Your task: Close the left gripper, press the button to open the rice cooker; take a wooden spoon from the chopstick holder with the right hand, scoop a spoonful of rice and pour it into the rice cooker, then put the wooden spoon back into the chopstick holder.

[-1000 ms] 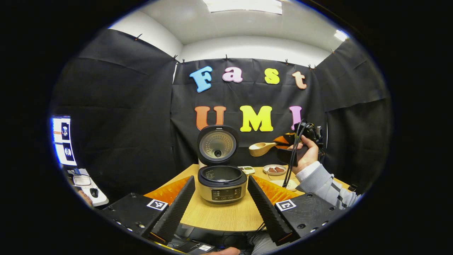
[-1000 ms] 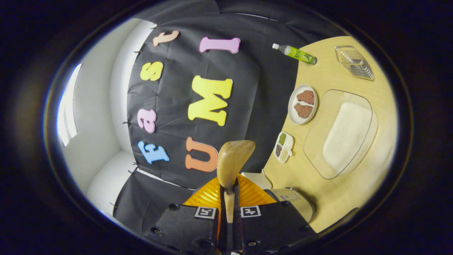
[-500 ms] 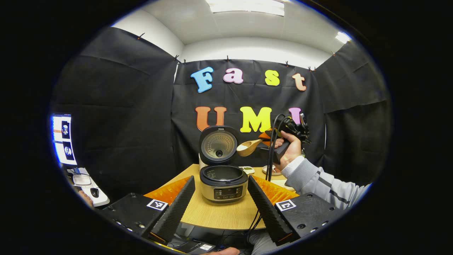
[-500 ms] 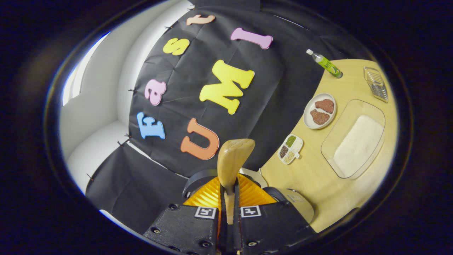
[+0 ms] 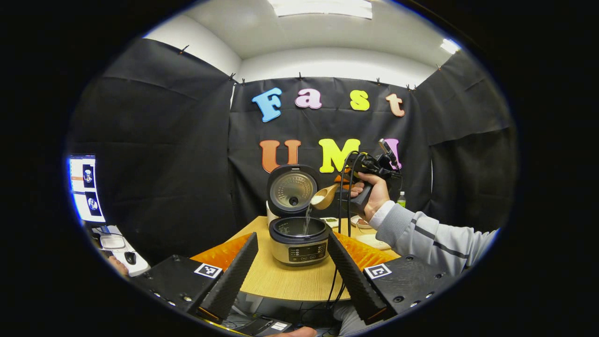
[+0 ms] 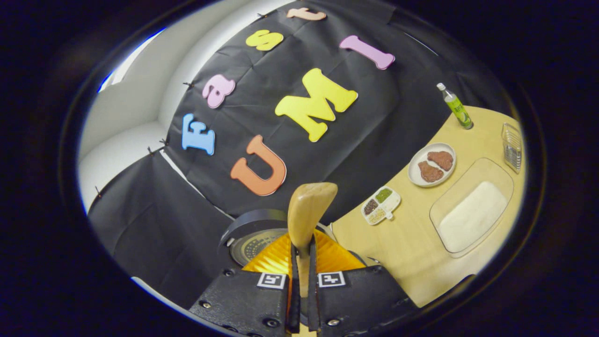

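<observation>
Clamped tight on the wooden spoon [image 6: 306,213], our right gripper [image 6: 302,299] is tipping it above the open rice cooker [image 5: 299,238] while rice is streaming into the pot, and we are risking grains spilling over the cooker's rim if the spoon is drifting sideways.

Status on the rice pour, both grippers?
Right gripper shut on spoon, tipped over open cooker. Rice stream falling into pot. Left gripper open, back from cooker. Nothing in the way.
</observation>
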Tool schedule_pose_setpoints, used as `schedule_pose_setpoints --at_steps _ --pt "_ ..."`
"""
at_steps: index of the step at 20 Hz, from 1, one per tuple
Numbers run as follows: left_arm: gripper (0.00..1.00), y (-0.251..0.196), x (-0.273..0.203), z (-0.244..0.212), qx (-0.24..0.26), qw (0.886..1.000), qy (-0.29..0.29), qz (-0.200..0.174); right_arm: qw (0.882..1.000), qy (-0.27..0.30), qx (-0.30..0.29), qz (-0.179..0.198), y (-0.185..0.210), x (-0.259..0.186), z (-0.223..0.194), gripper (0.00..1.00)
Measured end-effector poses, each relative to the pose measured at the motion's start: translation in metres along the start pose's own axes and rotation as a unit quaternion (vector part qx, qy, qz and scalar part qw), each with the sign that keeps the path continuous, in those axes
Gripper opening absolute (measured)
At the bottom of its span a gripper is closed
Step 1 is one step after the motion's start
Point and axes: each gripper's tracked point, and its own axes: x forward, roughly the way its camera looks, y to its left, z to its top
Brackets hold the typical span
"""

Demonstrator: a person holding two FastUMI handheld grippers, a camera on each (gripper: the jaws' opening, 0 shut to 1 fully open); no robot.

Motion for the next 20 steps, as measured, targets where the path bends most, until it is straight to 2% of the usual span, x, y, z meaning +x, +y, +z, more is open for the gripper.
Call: schedule_pose_setpoints --at_steps 6,13,16,20 --pt "0.95 -0.003 0.0 -0.01 0.014 1.0 0.01 -0.002 0.997 0.024 -0.072 0.004 0.009 0.002 -0.012 0.11" --pt "0.95 -0.001 -0.002 -0.008 0.021 1.0 0.007 -0.006 0.989 0.029 -0.141 -0.02 0.011 0.017 -0.019 0.12" --pt "0.95 0.002 -0.001 -0.012 0.016 1.0 0.012 -0.002 0.983 0.03 -0.18 -0.029 0.011 0.02 -0.024 0.12" --pt "0.95 0.005 -0.001 -0.012 0.012 1.0 0.014 0.002 0.967 0.027 -0.251 -0.033 0.02 0.021 -0.033 0.12"
